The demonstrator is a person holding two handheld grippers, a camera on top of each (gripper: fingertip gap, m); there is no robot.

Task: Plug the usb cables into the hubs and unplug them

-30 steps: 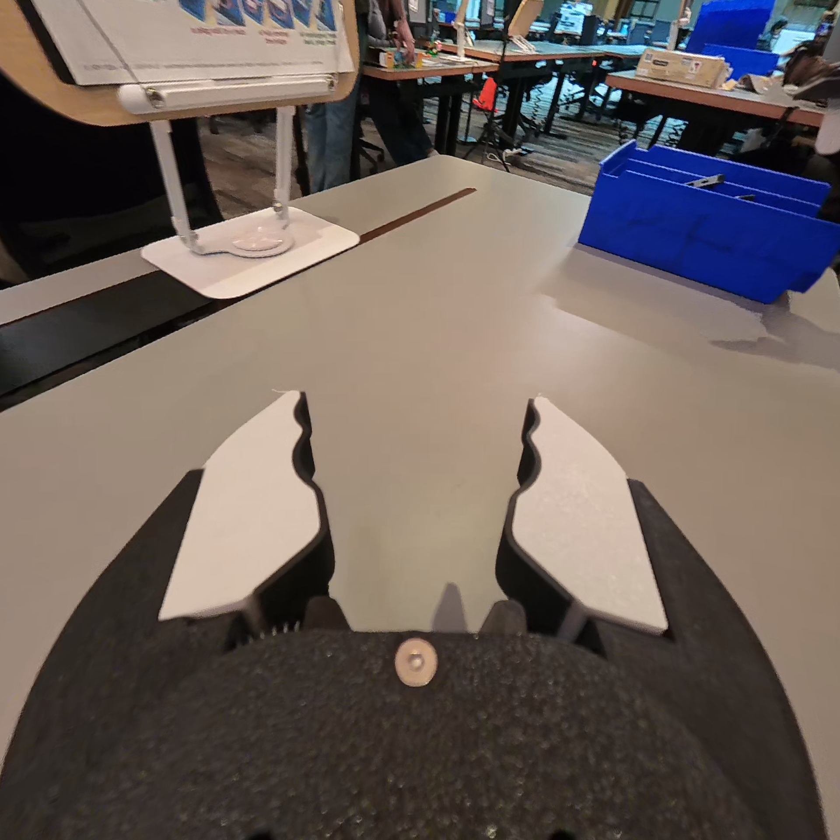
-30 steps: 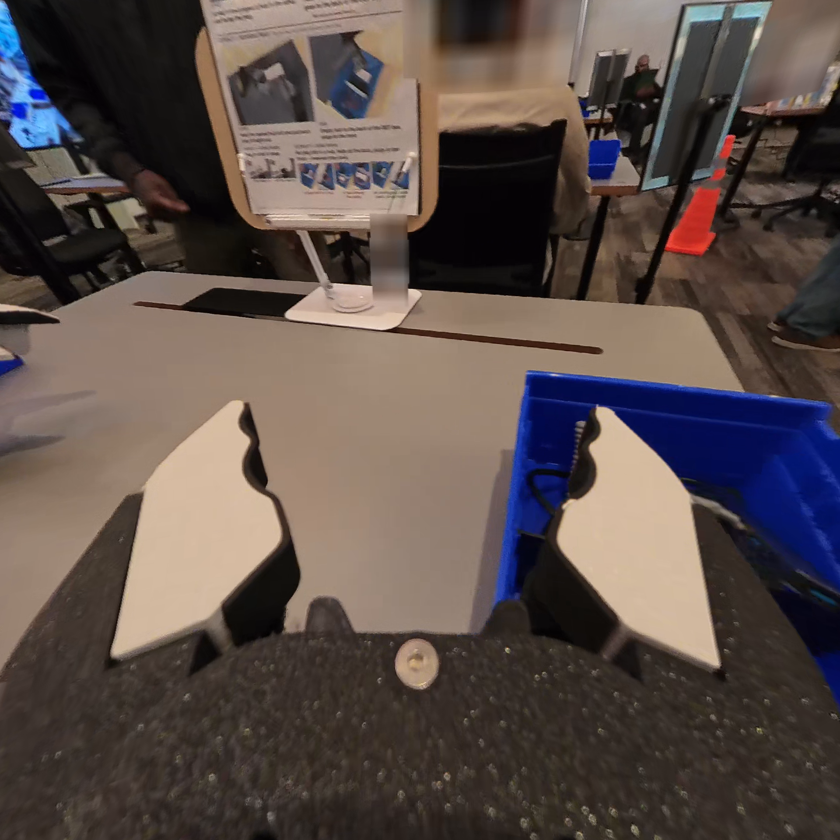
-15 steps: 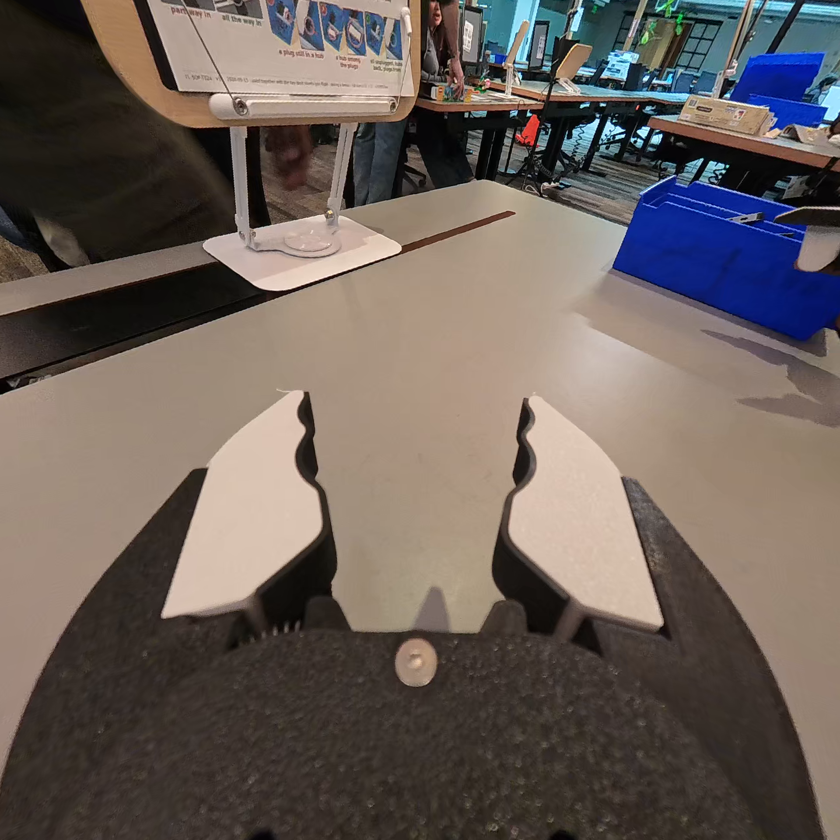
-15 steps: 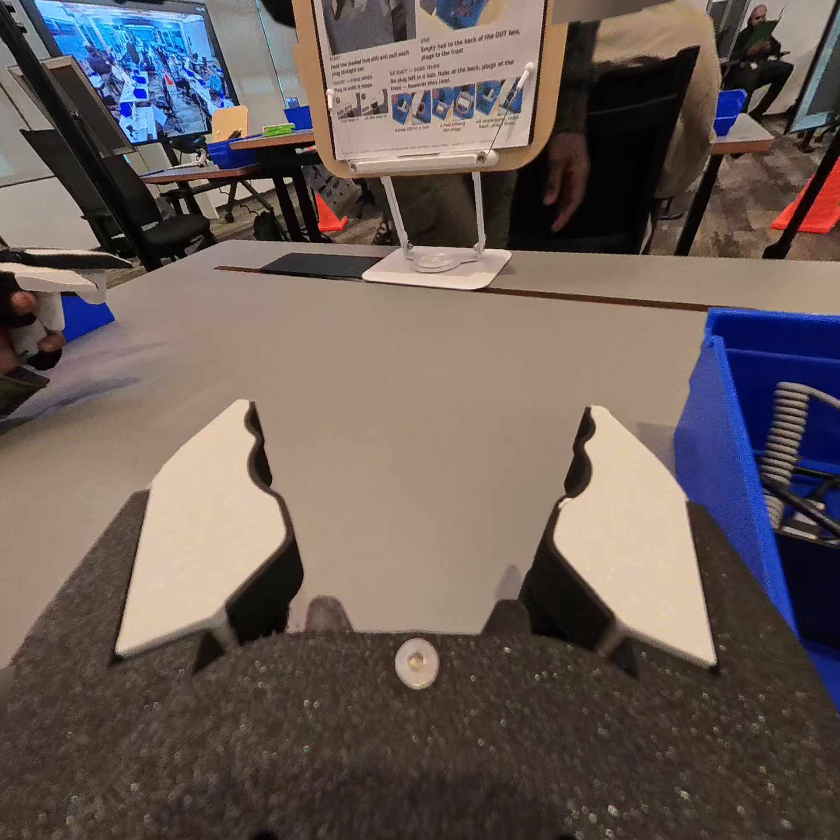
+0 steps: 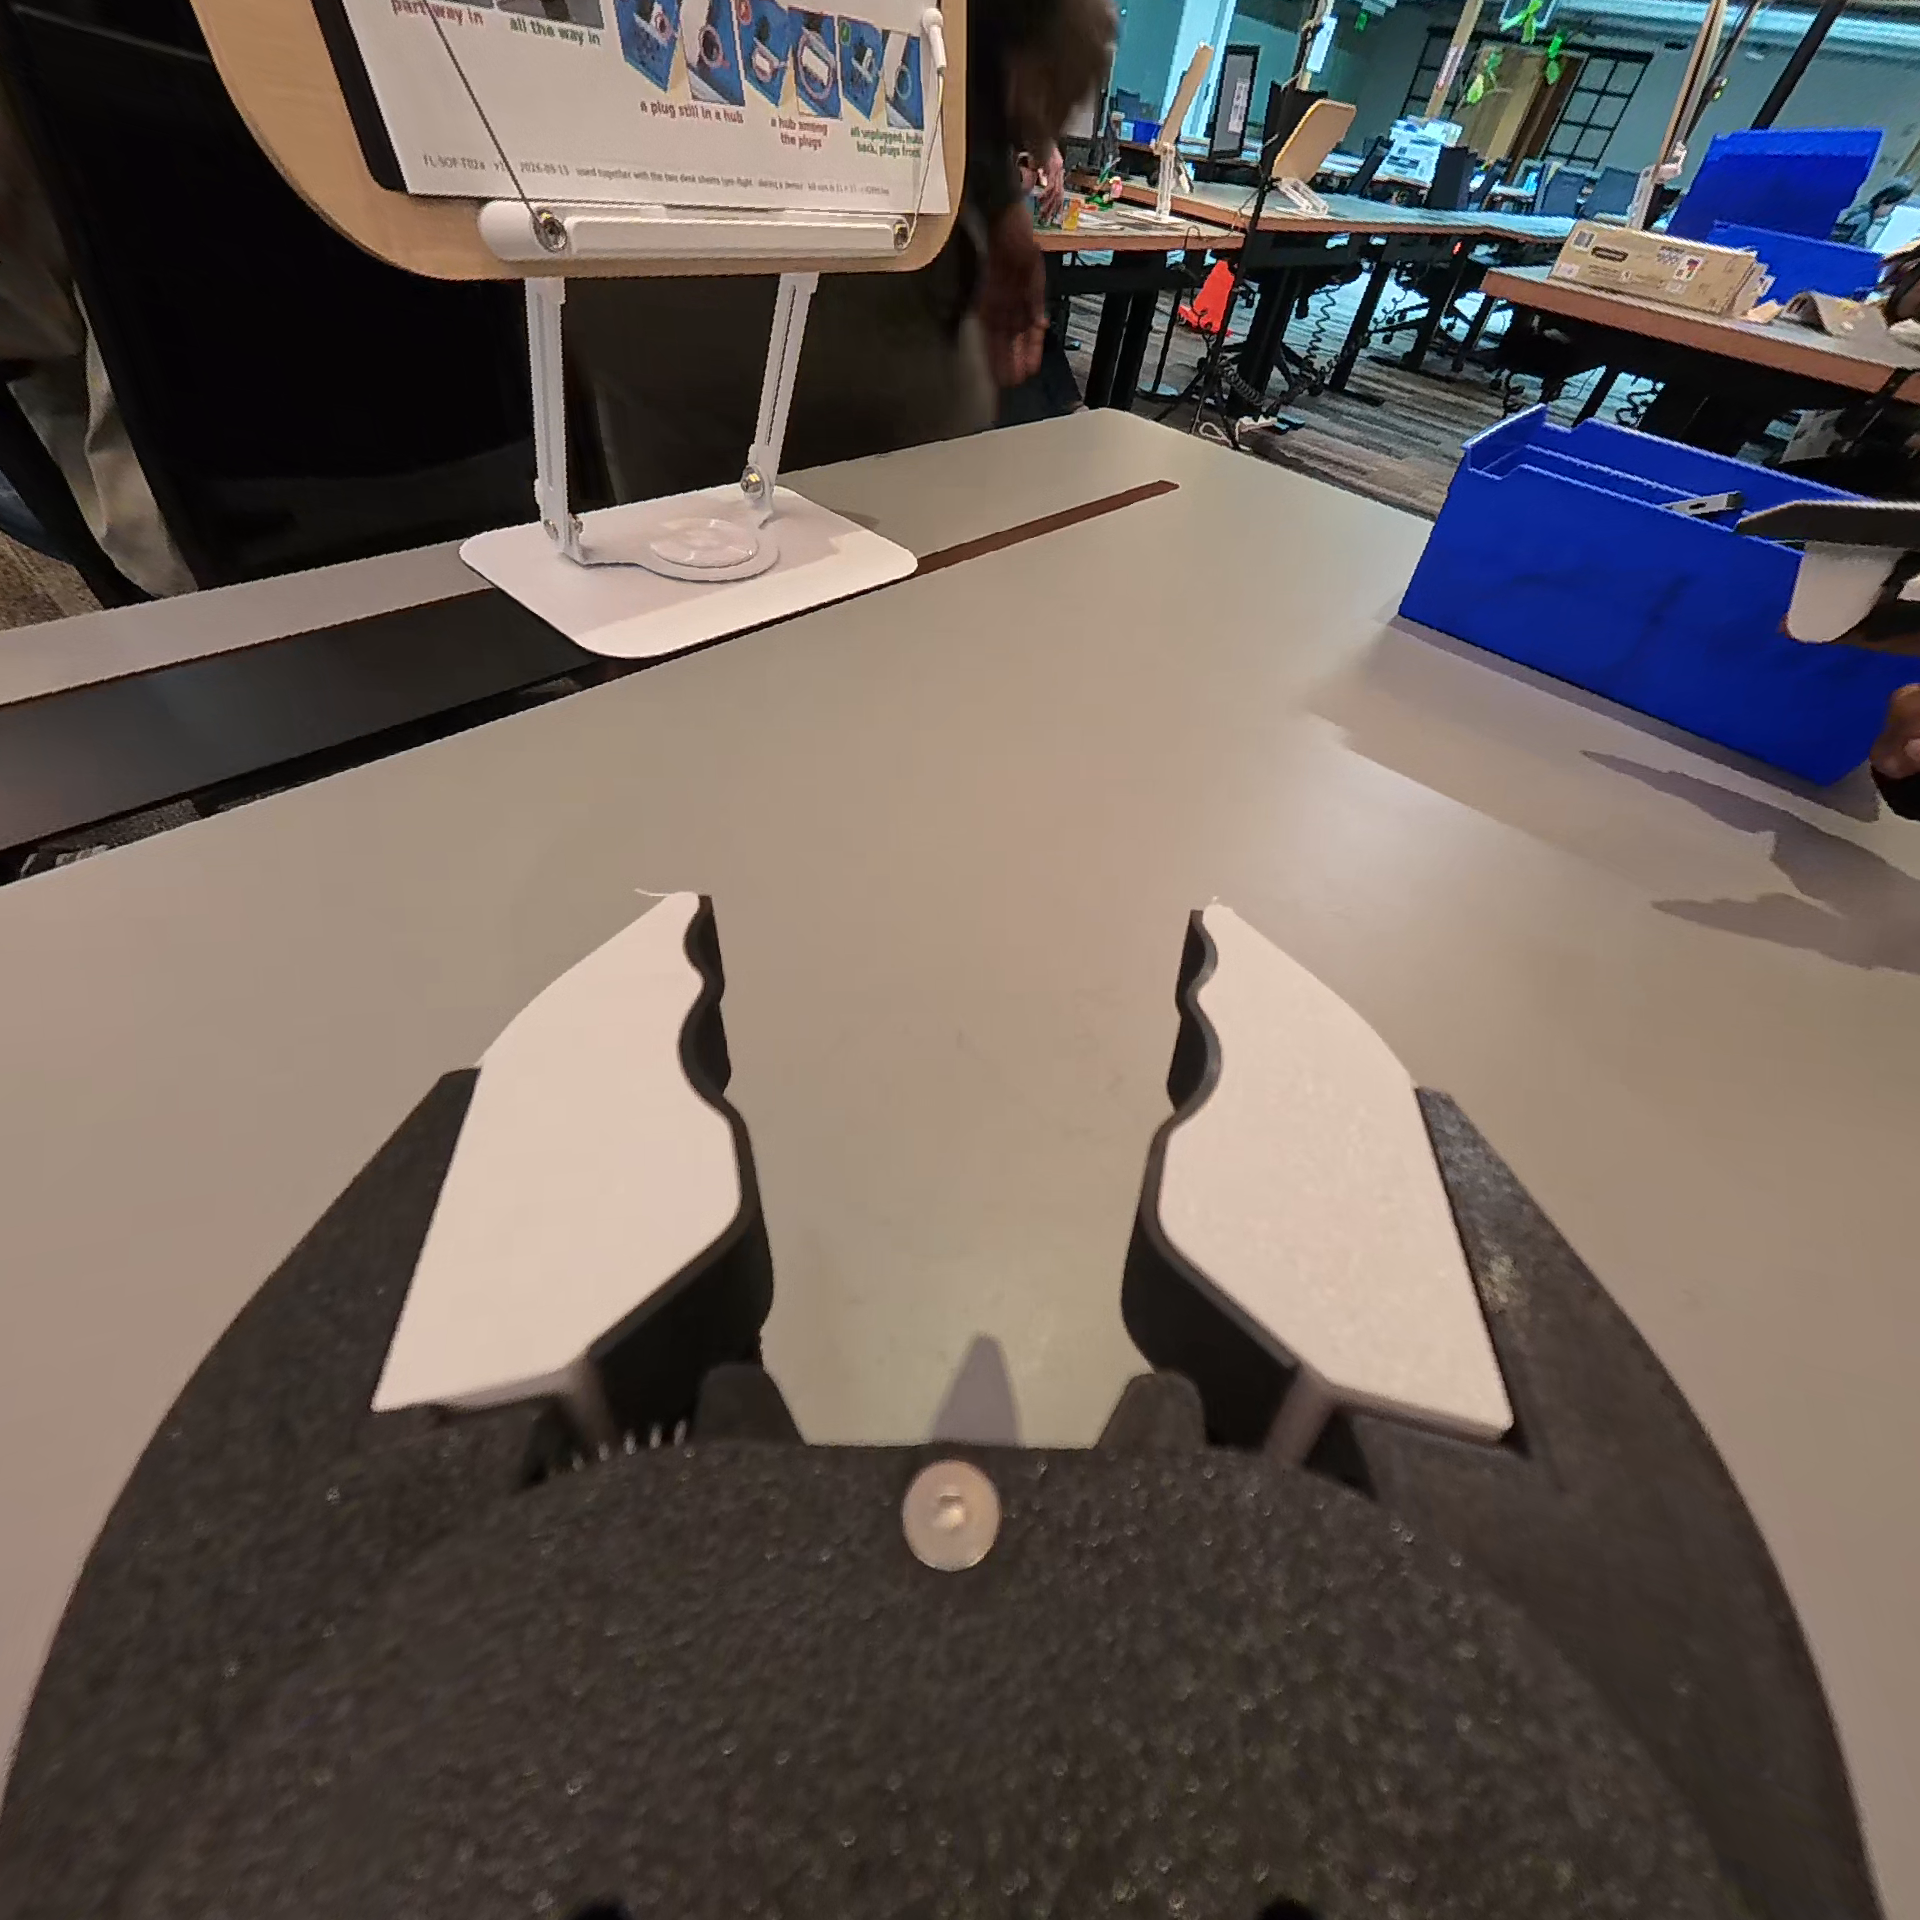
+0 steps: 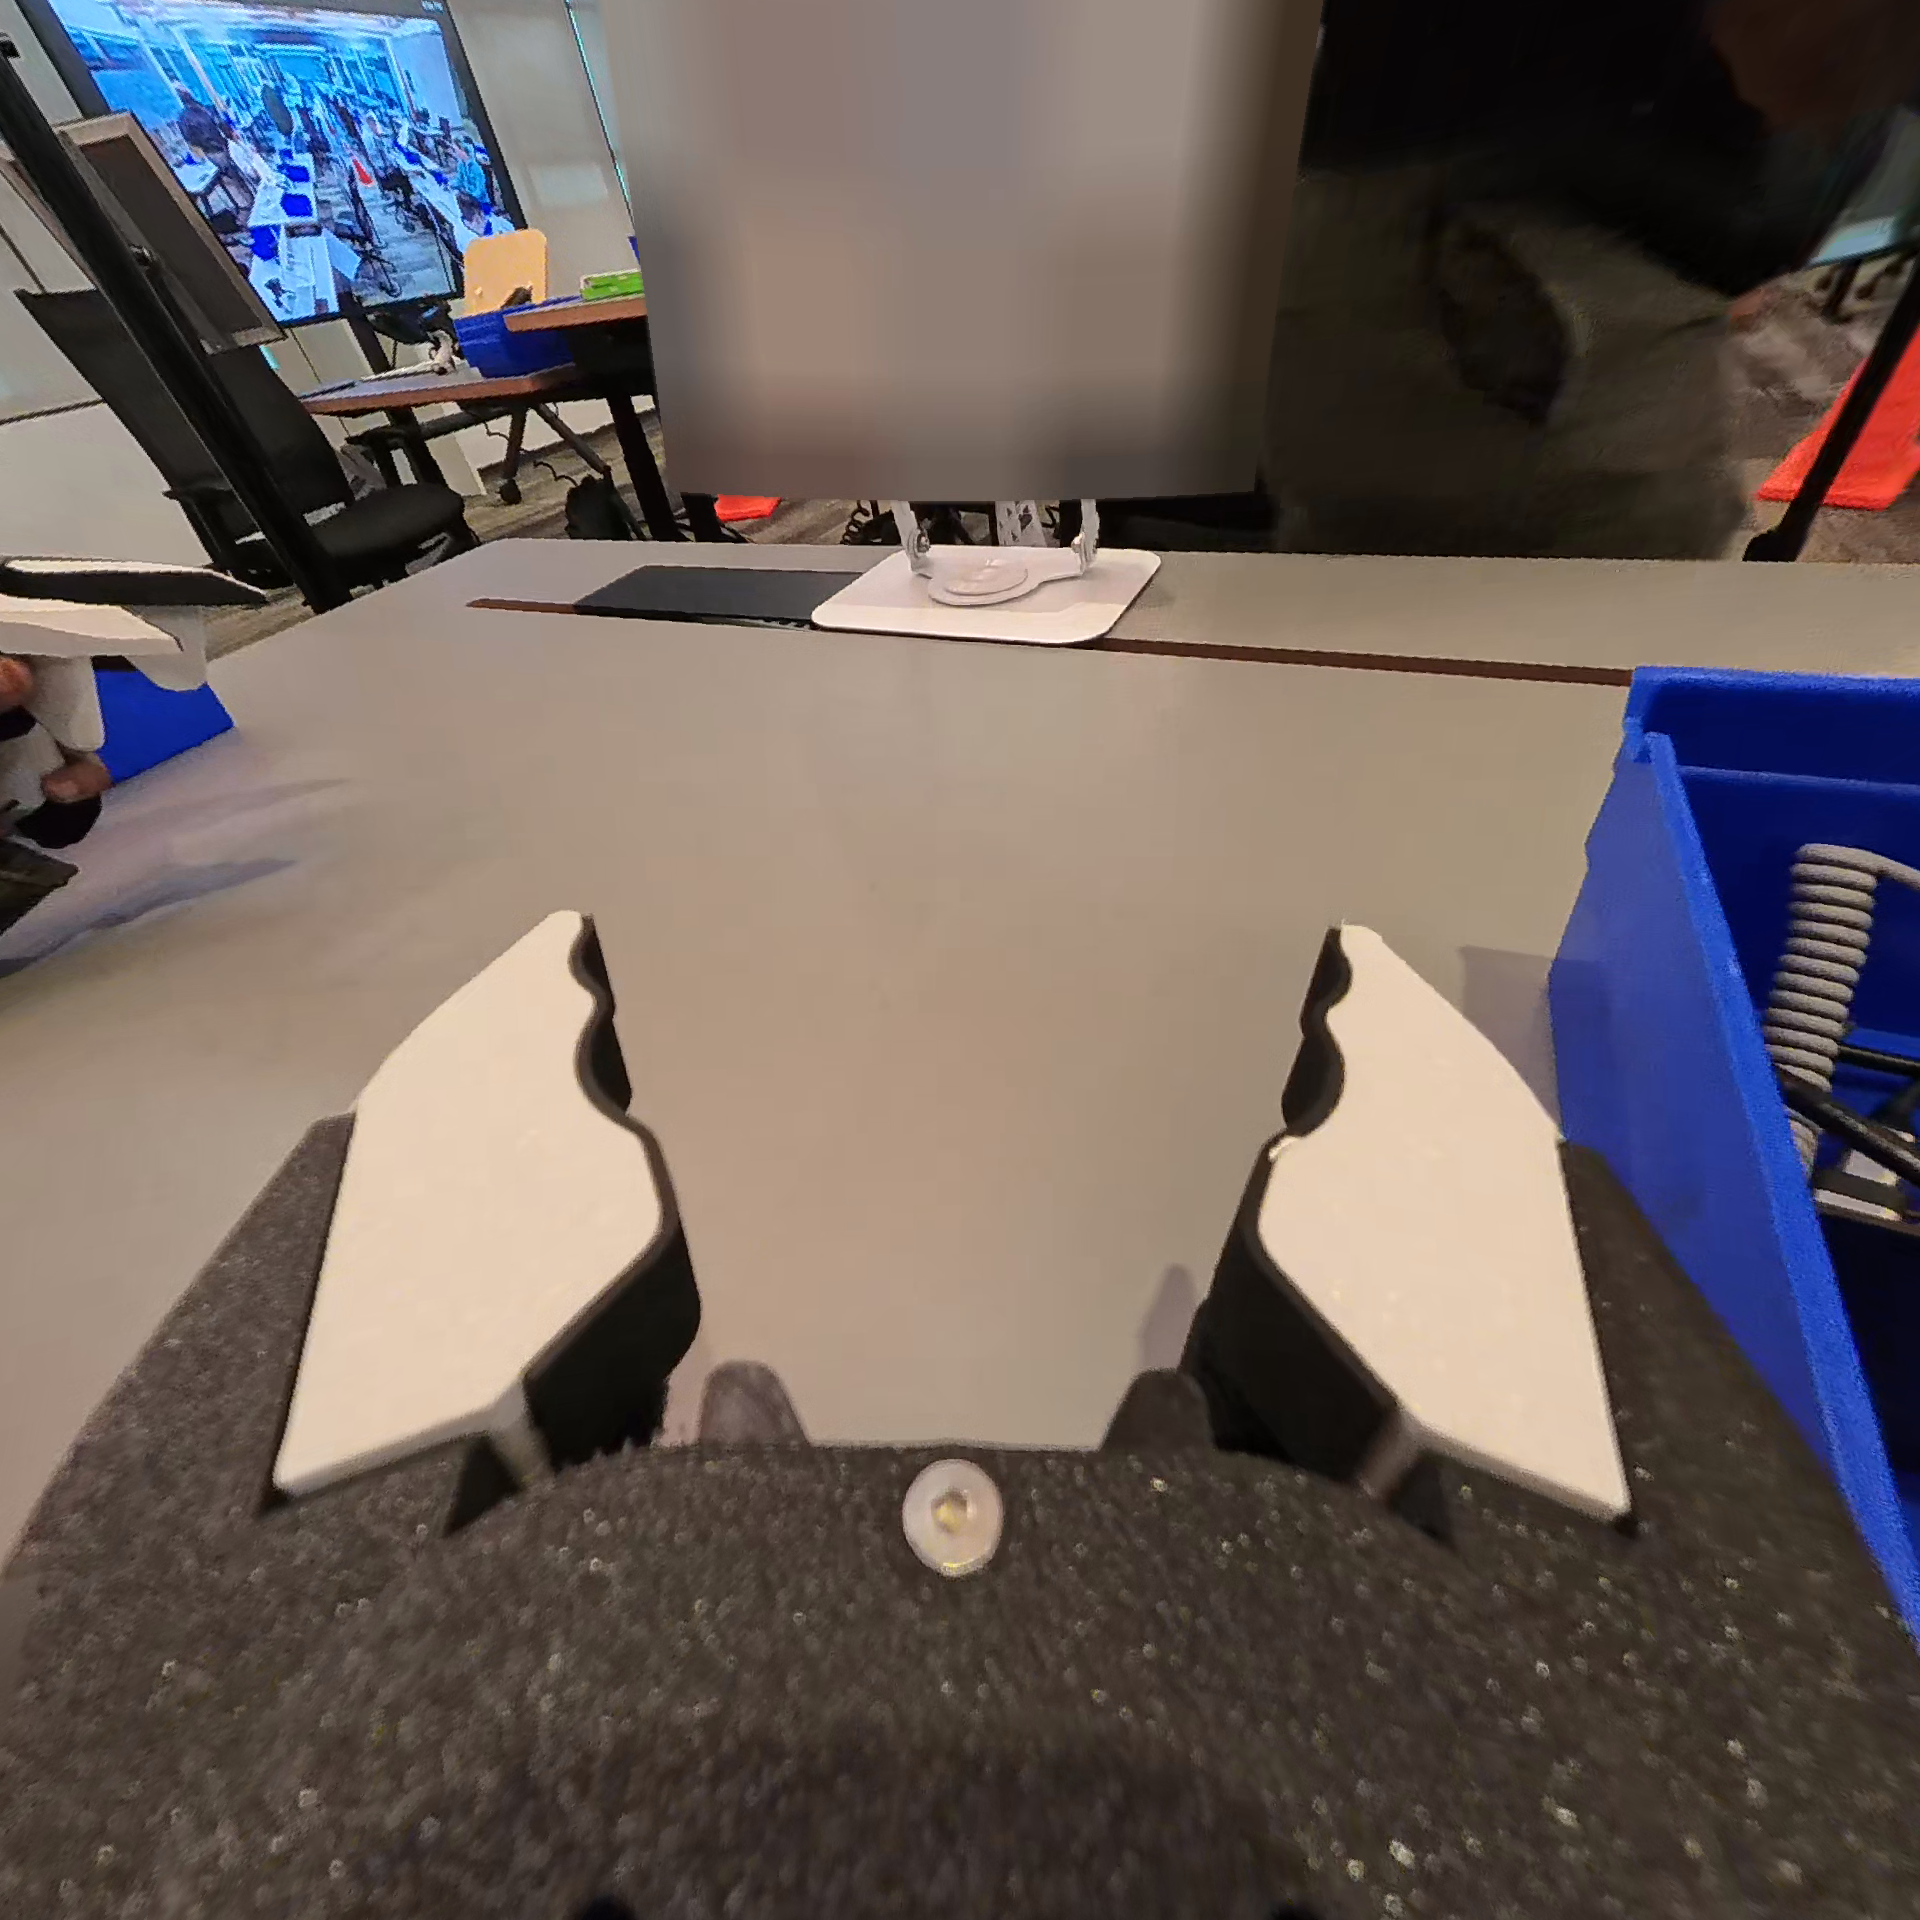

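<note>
At right edge of frame, inside blue bin (image 6: 1662,1039) on table (image 6: 935,831), coiled cable (image 6: 1823,966): swing right claw (image 6: 961,945), spread wide and empty like left claw (image 5: 951,914), over bin, then grip near plug.

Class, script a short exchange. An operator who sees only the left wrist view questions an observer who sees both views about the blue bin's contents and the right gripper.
Operator: I only see the outside wall of the blue bin. What is in it?
Observer: A grey coiled cable lies inside, by the near wall.
Operator: Anything else with it?
Observer: Black cables cross under the coil. I cannot make out a hub.
Operator: Is the right gripper holding anything?
Observer: No. Its jaws stand wide apart, with only the bare grey table between them.
</note>
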